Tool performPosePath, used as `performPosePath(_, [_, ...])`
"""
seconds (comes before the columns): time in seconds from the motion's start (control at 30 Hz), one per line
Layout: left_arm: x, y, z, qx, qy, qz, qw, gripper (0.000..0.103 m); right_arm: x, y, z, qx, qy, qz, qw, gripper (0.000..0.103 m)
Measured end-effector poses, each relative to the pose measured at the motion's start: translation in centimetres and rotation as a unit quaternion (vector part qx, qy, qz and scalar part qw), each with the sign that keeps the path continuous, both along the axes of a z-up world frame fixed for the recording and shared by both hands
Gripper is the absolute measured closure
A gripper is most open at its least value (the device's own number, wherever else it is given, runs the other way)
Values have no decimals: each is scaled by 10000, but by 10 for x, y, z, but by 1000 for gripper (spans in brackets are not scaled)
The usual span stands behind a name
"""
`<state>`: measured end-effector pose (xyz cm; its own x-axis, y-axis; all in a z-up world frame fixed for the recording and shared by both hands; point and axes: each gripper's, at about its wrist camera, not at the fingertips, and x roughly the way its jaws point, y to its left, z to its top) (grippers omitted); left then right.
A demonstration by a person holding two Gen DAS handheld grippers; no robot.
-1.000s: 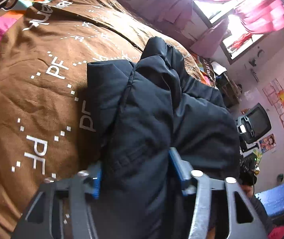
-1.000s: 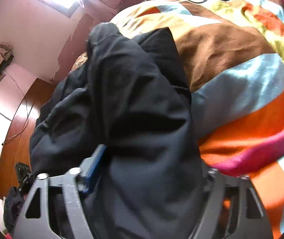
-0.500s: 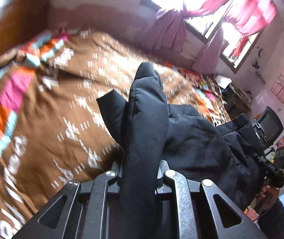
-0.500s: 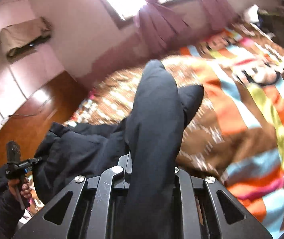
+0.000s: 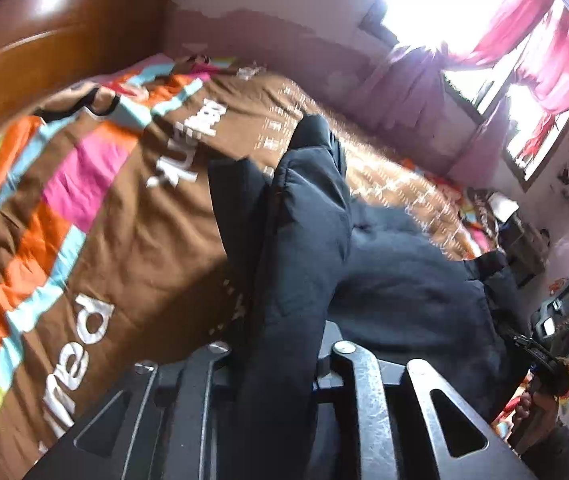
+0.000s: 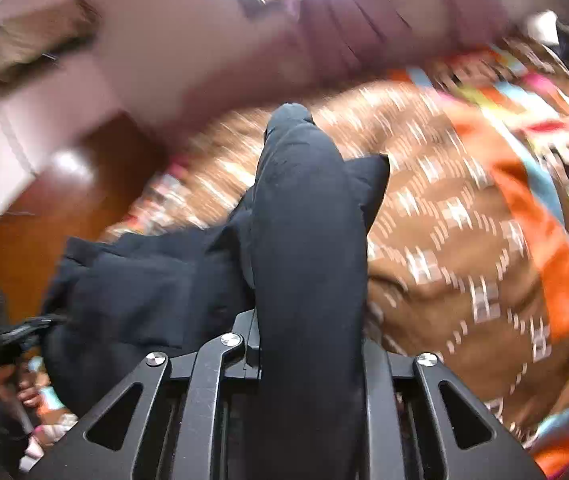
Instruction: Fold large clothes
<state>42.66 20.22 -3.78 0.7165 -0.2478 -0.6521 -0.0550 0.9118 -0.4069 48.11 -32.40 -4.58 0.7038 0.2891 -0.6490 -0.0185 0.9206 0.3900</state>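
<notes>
Below, the bed [image 5: 132, 240] wears a brown quilt with bright stripes. Over it hangs the dark jacket [image 5: 404, 292], raised at two bunched folds with its bulk sagging between. Left tool [image 5: 280, 364] is clamped on one fold, right tool [image 6: 308, 344] on the other, though motion blur probably hides finer detail.
</notes>
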Motion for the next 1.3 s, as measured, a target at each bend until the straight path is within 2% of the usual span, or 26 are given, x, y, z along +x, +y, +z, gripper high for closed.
performPosePath(0.07, [-2, -5, -10, 280, -14, -17, 9996, 71, -3, -18, -20, 420, 99, -211, 9988, 75])
performPosePath(0.13, [-1, -13, -14, 652, 12, -64, 9979, 63, -5, -25, -24, 555, 118, -292, 9980, 68])
performPosePath(0.2, [-1, -16, -13, 843, 43, -41, 9964, 57, -6, -25, -24, 407, 100, -311, 9986, 62])
performPosePath(0.23, [-3, -16, -10, 864, 77, 6, 9962, 50, -7, -24, -23, 294, 80, -293, 9991, 55])
performPosePath(0.27, [-3, -15, -9, 833, 139, 78, 9964, 41, -9, -21, -21, 128, 47, -331, 9994, 40])
performPosePath(0.3, [-4, -13, -8, 769, 169, 106, 9968, 36, -12, -20, -17, -70, -30, -437, 9990, 32])
performPosePath(0.33, [-6, -11, -7, 685, 188, 138, 9974, 26, -15, -20, -12, -231, -159, -548, 9981, 22])
performPosePath(0.4, [-13, -8, -5, 580, 149, 253, 9979, 23, -25, -17, 1, -474, -423, -680, 9957, 17])
performPosePath(0.47, [-24, -7, 0, 645, 124, 481, 9967, 19, -38, -15, 10, -600, -641, -698, 9937, 9])
performPosePath(0.53, [-32, -9, 7, 732, 55, 536, 9959, 15, -50, -14, 24, -685, -878, -642, 9917, 6])
performPosePath(0.63, [-52, -15, 27, 924, -291, 563, 9937, 0, -59, -12, 41, -765, -1123, -571, 9891, 4])
performPosePath(0.7, [-68, -22, 46, 1041, -603, 586, 9910, 0, -71, -11, 54, -789, -1278, -562, 9871, 2])
performPosePath(0.87, [-107, -44, 83, 1164, -984, 544, 9868, 0, -103, -6, 83, -852, -1660, -530, 9810, 1])
performPosePath(0.97, [-134, -63, 96, 1195, -1186, 312, 9852, 0, -126, 1, 99, -920, -1915, -407, 9763, 1])
performPosePath(1.17, [-181, -97, 118, 1561, -1679, 198, 9732, 0, -170, 14, 124, -1038, -2329, -114, 9669, 1])
performPosePath(1.3, [-202, -113, 130, 1541, -1814, 133, 9712, 0, -200, 22, 139, -1157, -2633, -133, 9577, 1])
